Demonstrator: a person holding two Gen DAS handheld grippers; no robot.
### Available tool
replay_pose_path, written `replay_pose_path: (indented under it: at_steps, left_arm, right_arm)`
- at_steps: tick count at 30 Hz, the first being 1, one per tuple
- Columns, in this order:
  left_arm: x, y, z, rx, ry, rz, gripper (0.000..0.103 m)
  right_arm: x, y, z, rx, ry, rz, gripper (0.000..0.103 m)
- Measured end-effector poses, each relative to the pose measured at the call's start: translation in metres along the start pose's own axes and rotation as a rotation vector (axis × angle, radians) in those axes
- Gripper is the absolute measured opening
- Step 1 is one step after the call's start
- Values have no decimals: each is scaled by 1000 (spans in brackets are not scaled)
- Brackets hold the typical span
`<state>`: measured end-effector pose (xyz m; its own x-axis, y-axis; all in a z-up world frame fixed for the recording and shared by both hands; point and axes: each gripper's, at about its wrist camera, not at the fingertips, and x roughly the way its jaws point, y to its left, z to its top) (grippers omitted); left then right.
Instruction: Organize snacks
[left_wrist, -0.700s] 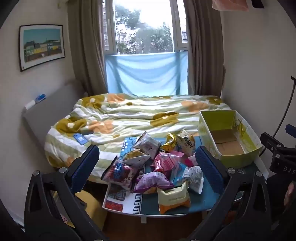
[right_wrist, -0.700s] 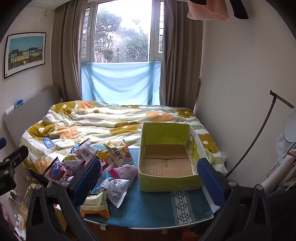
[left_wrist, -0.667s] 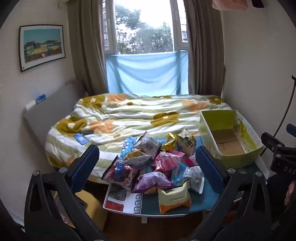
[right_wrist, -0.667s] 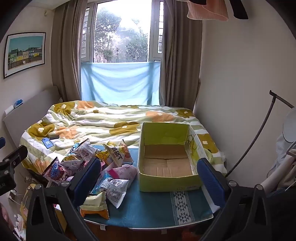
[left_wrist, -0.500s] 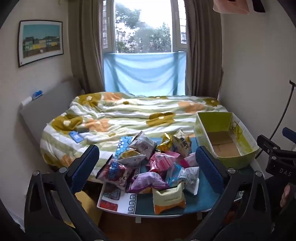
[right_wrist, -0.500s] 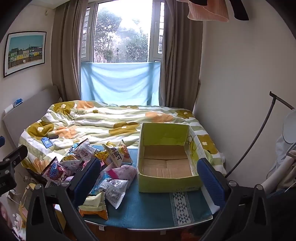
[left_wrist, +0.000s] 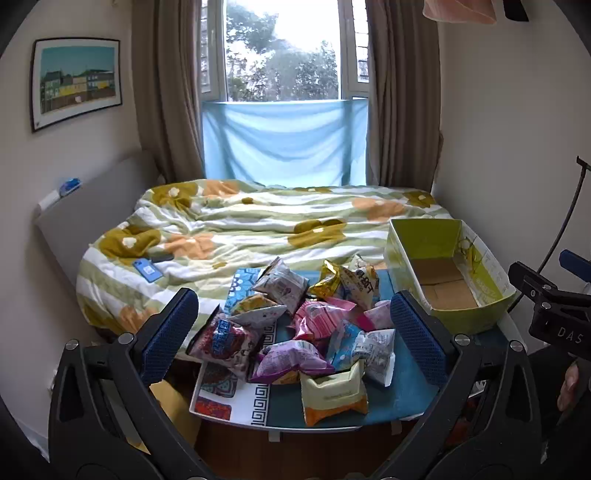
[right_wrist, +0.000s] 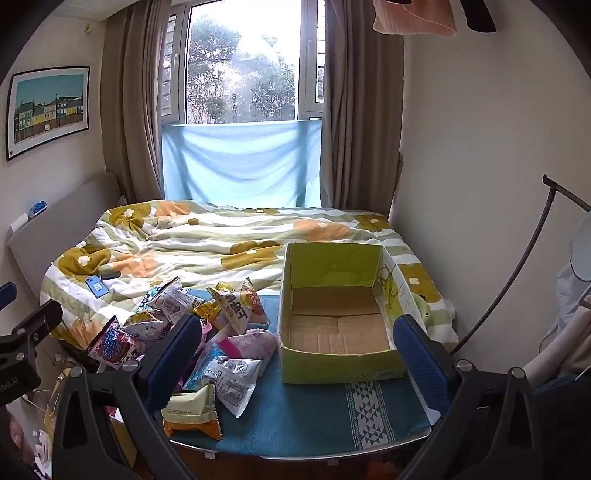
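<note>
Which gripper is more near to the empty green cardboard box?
Right. The right gripper hangs just before the green cardboard box, framing it; the left gripper faces the snack pile, box off to its right.

Left tool (left_wrist: 293, 332) fingers wide apart, right tool (right_wrist: 295, 349) likewise (both angled downward, holding nothing)

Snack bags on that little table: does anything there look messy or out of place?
Yes. The snack bags lie in a loose heap at the left end of the table, overlapping and tilted every way, and one reddish bag pokes past the edge. The green cardboard box beside them sits empty. Nothing looks torn or spilled.
</note>
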<state>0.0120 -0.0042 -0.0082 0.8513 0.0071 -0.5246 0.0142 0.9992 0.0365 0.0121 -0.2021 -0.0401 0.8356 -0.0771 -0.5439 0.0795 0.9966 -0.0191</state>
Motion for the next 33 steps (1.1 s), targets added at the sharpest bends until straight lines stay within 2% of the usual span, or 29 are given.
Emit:
replay_pose_path:
  at_steps: [33]
  left_arm:
    - [-5,3,1,-5,-6,2,103]
  right_arm:
    - [0,12,1,3,3,4,103]
